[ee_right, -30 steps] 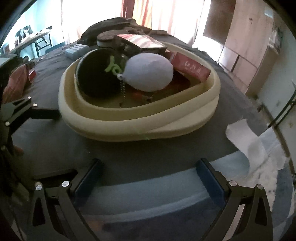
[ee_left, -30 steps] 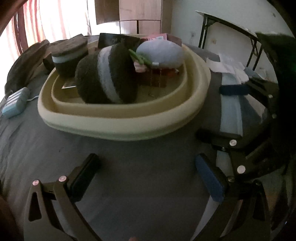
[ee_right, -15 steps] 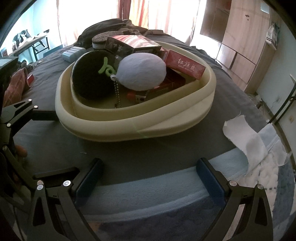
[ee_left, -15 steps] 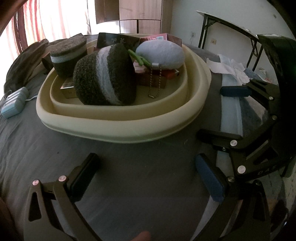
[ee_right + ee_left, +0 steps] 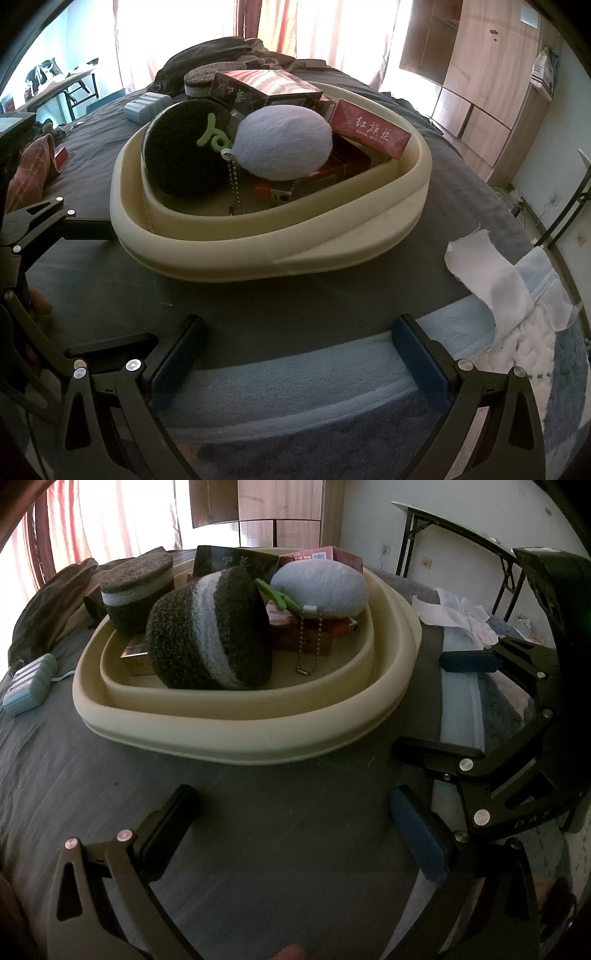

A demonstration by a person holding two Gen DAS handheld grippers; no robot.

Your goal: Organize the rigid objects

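A cream tray (image 5: pixel 258 734) (image 5: pixel 332 251) sits on the dark grey bedcover. In it lie a dark cookie-shaped plush with a pale stripe (image 5: pixel 210 627) (image 5: pixel 181 158), a pale blue egg-shaped plush (image 5: pixel 321 587) (image 5: pixel 284 142) with a bead chain, red boxes (image 5: pixel 369 131), a dark box (image 5: pixel 258 88) and a red lighter (image 5: pixel 273 194). A second cookie plush (image 5: pixel 136 590) stands at the tray's far left rim. My left gripper (image 5: pixel 295 823) is open and empty, in front of the tray. My right gripper (image 5: pixel 295 350) is open and empty, also short of the tray; it shows in the left wrist view (image 5: pixel 465 705).
A pale blue case (image 5: pixel 31 683) (image 5: pixel 146 105) lies on the bed beside the tray. A light blue towel (image 5: pixel 295 387) and white tissue (image 5: pixel 487 284) lie at the near right. Dark clothing (image 5: pixel 221 51) is piled behind. A folding table (image 5: pixel 454 535) stands by the wall.
Both grippers have drawn back a little from the tray and stayed open. The objects in the tray have not moved.
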